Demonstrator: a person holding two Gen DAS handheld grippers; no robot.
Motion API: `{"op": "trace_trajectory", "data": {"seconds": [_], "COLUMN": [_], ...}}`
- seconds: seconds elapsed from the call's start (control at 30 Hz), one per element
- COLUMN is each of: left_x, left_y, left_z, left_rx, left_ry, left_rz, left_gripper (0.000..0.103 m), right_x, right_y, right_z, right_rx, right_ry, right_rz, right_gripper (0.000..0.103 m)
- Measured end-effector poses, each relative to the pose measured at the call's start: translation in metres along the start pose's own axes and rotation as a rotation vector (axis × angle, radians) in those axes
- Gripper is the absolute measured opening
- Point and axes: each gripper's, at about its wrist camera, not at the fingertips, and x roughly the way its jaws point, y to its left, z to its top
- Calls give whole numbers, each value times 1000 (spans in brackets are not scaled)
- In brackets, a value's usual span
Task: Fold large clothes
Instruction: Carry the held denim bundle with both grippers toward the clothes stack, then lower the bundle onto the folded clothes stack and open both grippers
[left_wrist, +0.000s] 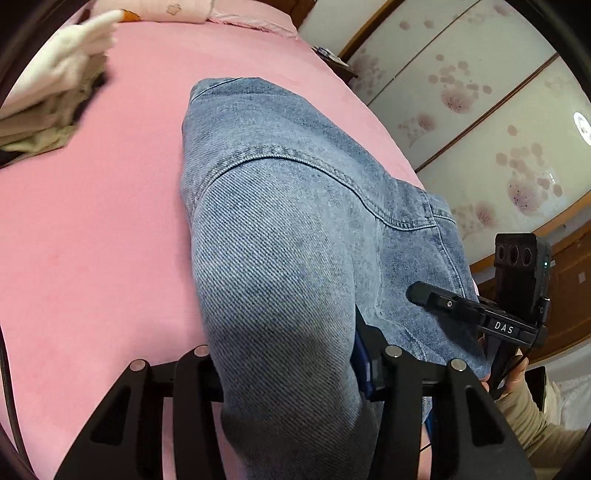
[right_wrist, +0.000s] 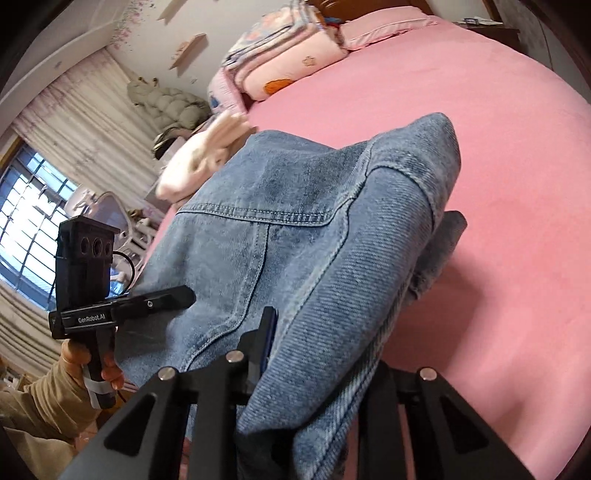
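Left wrist view first: the left claw (left_wrist: 291, 373) sits at the bottom of the frame with its jaws partly closed and a thick fold of the denim jacket (left_wrist: 295, 206) pinched between them, so the cloth bulges up over the fingers and hides their tips. From that grip the denim runs toward the upper middle of the frame, raised off the pink bed (left_wrist: 96, 236). At the lower right the right claw (left_wrist: 419, 295) reaches in from the side, its finger lying against the jacket's edge, with the person's hand on the handle below it.

In the right wrist view the right claw (right_wrist: 295, 369) occupies the bottom centre, narrowly closed on another bunch of the same jacket, which drapes over it and spreads toward the upper right. The left claw (right_wrist: 184, 295) shows at the lower left beside the cloth.

Two grips on separate parts look meant to hold the garment spread in the air, probably so it can be laid flat on the bed for folding. A pale heap of clothes (left_wrist: 55, 92) lies at the upper left, apart from the jacket.
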Motion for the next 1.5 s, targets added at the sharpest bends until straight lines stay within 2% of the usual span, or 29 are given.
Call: {"op": "trace_trajectory", "data": {"seconds": [0.2, 0.3, 0.4, 0.47, 0.53, 0.73, 0.8, 0.97, 1.03, 1.13, 1.27, 1.3, 1.37, 1.4, 1.47, 1.5], "left_x": [-96, -144, -184, -208, -230, -276, -287, -284, -270, -239, -180, -171, -168, -168, -170, -169], "left_y": [40, 59, 79, 99, 120, 208, 236, 299, 325, 367, 417, 427, 440, 448, 456, 459], "left_z": [-21, -17, 3, 26, 55, 169, 209, 288, 317, 345, 351, 351, 350, 350, 346, 344], "left_rx": [-5, 4, 23, 25, 28, 37, 49, 49, 47, 6, -84, -93, -110, -130, -137, -132], "left_ry": [-70, -114, -156, -177, -192, -215, -229, -204, -191, -176, -132, -144, -167, -181, -195, -195], "left_rz": [24, 48, 76, 88, 98, 106, 141, 173, 187, 203, 258, 263, 238, 200, 174, 177], "left_gripper": [47, 47, 47, 47, 47, 48, 48, 49, 50, 53, 59, 60, 64, 64, 66, 74], "right_x": [13, 24, 42, 52, 69, 132, 159, 235, 260, 304, 372, 382, 393, 396, 399, 400], "right_y": [84, 124, 164, 187, 215, 283, 298, 309, 304, 288, 256, 248, 235, 231, 233, 234], "right_z": [14, 36, 72, 95, 132, 234, 268, 337, 349, 365, 371, 369, 366, 365, 364, 363], "right_rx": [-98, -139, -166, -183, -203, -234, -246, -193, -175, -145, -73, -59, -39, -41, -69, -87], "right_ry": [-8, -23, -30, -29, -35, -76, -99, -118, -121, -116, -54, -49, -62, -77, -82, -80], "right_rz": [56, 95, 131, 142, 151, 161, 155, 177, 170, 155, 101, 99, 118, 126, 110, 96], "right_gripper": [22, 22, 22, 22, 22, 22, 22, 22, 22, 22, 22, 22, 23, 25, 32, 38]}}
